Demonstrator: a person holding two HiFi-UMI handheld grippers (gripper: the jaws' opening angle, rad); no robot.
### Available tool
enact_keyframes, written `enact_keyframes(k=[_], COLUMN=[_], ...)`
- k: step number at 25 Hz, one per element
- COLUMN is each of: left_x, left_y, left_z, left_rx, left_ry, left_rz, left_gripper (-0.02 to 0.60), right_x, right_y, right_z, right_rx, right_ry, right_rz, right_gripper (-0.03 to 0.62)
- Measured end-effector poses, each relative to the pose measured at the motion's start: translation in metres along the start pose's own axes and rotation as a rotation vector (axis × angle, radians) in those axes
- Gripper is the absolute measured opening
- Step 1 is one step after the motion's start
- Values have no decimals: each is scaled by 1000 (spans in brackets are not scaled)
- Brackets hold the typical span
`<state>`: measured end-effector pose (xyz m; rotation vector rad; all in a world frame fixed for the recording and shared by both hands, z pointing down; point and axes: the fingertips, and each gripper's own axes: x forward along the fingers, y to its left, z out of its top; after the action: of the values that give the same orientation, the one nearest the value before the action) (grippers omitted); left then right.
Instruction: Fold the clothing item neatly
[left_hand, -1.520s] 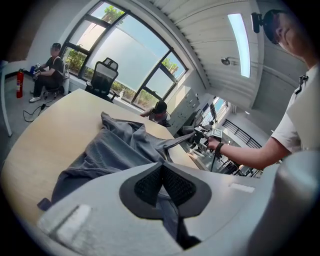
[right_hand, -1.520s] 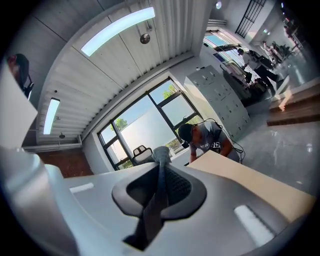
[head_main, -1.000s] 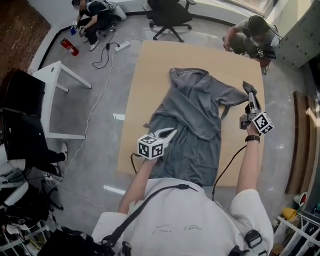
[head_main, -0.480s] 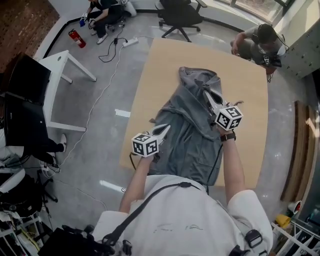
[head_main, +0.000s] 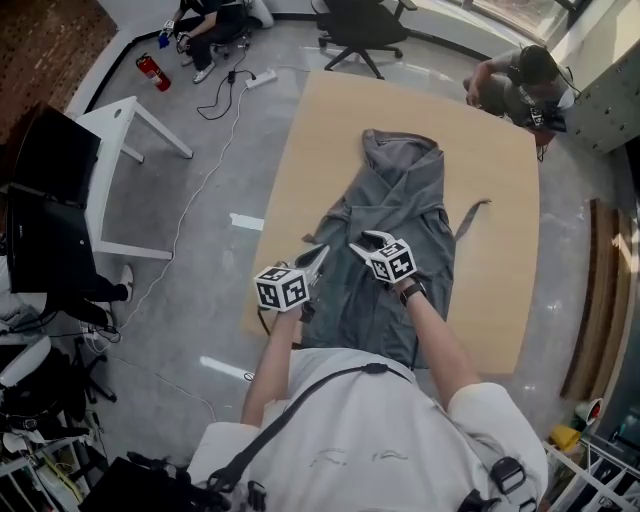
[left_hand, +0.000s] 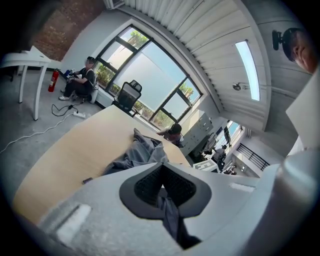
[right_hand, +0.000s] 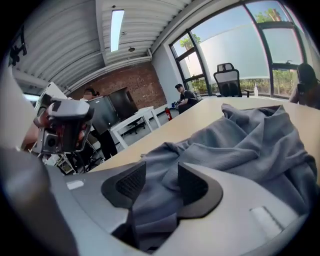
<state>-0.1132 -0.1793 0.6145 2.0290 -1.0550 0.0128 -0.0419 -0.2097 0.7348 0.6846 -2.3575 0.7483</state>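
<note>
Layout of the garment (head_main: 395, 225) on the table (head_main: 505, 290), head view.
The garment lies lengthwise along the table's middle, a strip (head_main: 470, 215) trailing to its right. An office chair (head_main: 360, 25) stands beyond the far edge, a smaller table (head_main: 125, 135) to the left, and a crouching person (head_main: 515, 85) at the far right corner.

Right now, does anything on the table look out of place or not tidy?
The grey fabric garment lies rumpled and bunched, not flat, on the light wooden table. One narrow grey strip sticks out alone on its right side in the head view.
</note>
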Motion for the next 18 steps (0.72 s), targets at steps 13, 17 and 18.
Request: enact_keyframes(k=[13, 17, 18], left_x=[38, 58, 63], left_y=[-3, 13, 19], left_z=[-29, -35, -34], left_rx=[32, 121, 160], left_ry=[126, 194, 212], left_rz=[-11, 65, 95], left_gripper=[0, 0, 2], right_x=[-80, -100, -104], right_y=[-10, -27, -30], right_z=[11, -6, -9], right_rx=[219, 262, 275], right_ry=[-238, -233, -235], right_rz=[-102, -148, -155], right_gripper=[190, 184, 182])
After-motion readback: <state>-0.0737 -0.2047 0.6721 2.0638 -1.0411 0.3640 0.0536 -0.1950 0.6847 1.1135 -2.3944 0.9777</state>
